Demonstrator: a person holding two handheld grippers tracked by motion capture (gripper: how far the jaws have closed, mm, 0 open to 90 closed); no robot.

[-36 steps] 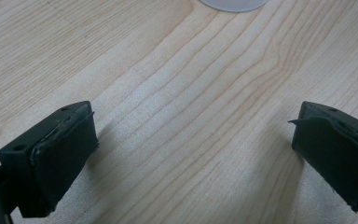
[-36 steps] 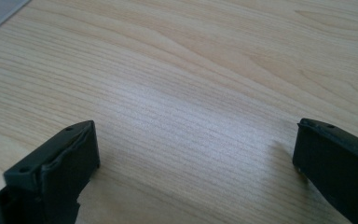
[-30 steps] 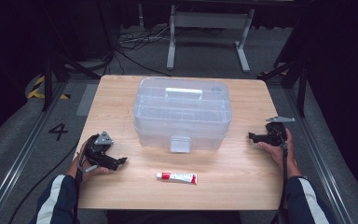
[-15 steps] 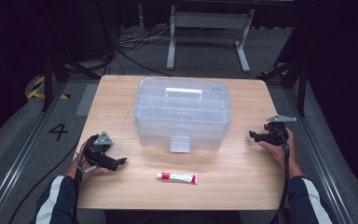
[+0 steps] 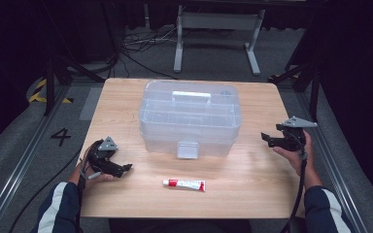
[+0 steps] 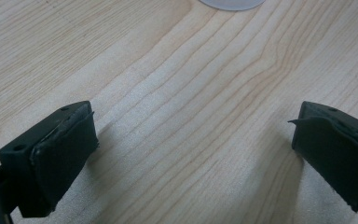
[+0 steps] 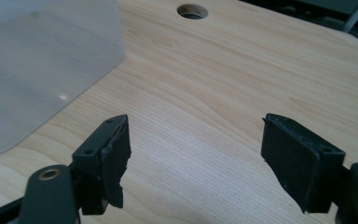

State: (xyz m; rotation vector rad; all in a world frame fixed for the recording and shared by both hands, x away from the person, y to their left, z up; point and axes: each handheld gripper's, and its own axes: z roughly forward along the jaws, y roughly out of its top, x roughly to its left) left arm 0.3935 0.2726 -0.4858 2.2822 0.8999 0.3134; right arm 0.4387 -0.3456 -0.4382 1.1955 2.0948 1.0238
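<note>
while both grippers are empty and well apart from the things on the surface (image 5: 126, 92), most of the risk lies in the approach. the left gripper (image 5: 110, 164) rests low at the near left, jaws spread with nothing but bare wood between them. the right gripper (image 5: 278, 141) is held above the right edge, pointing toward the clear plastic box (image 5: 189, 119); its jaws have just been closing a little but stand wide, nothing between them. the box sits in the middle of the surface, lid on, its front latch (image 5: 188, 149) facing the person. the small red-and-white tube (image 5: 184, 184) lies flat in front of it, near the front edge.

the box looks light and smooth-walled, so a one-sided push from the right gripper would likely slide or turn it rather than open it. prying the latch without the other gripper steadying the box could drag it forward onto the tube. the tube, round and lying flat, may roll away from a pinch that lands off-centre, possibly off the near edge.
</note>
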